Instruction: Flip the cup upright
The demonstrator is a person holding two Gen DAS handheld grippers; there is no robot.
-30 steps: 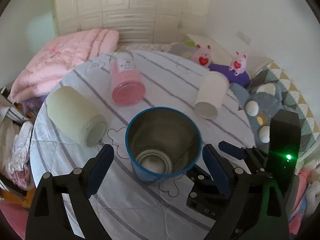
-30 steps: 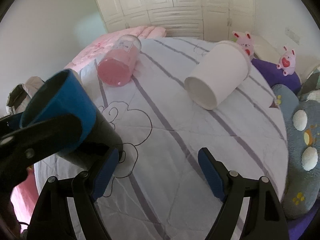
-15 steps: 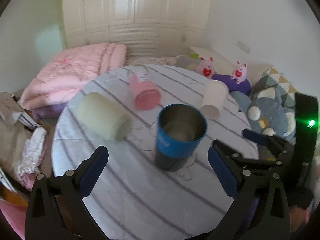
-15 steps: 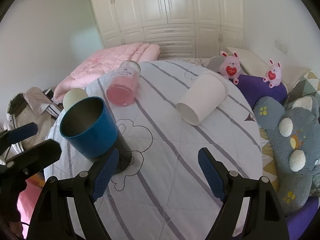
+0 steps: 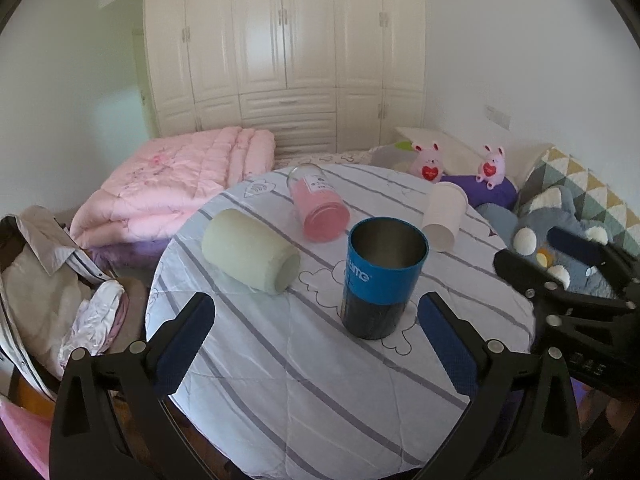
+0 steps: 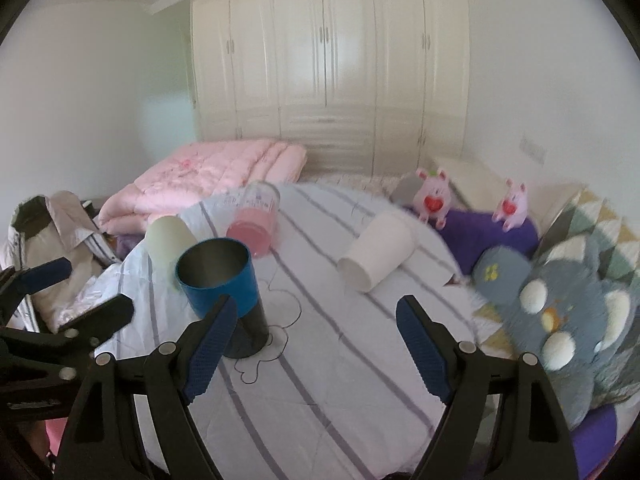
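Note:
A blue and black metal cup [image 5: 382,276] stands upright, mouth up, on the round table with the striped cloth [image 5: 320,380]; it also shows in the right wrist view [image 6: 224,292]. My left gripper [image 5: 316,340] is open and empty, pulled back from the cup. My right gripper [image 6: 316,344] is open and empty, with the cup just beyond its left finger. A pale green cup [image 5: 250,256], a pink cup [image 5: 320,208] and a white cup [image 5: 442,216] lie on their sides on the table.
A pink quilt [image 5: 180,184] lies behind the table. Plush toys and cushions [image 5: 560,232] sit at the right. Clothes [image 5: 48,280] are piled at the left. White wardrobes [image 5: 284,52] fill the back wall.
Both grippers have drawn back and up from the blue cup, which stays upright on the table. The view now takes in the whole table and room.

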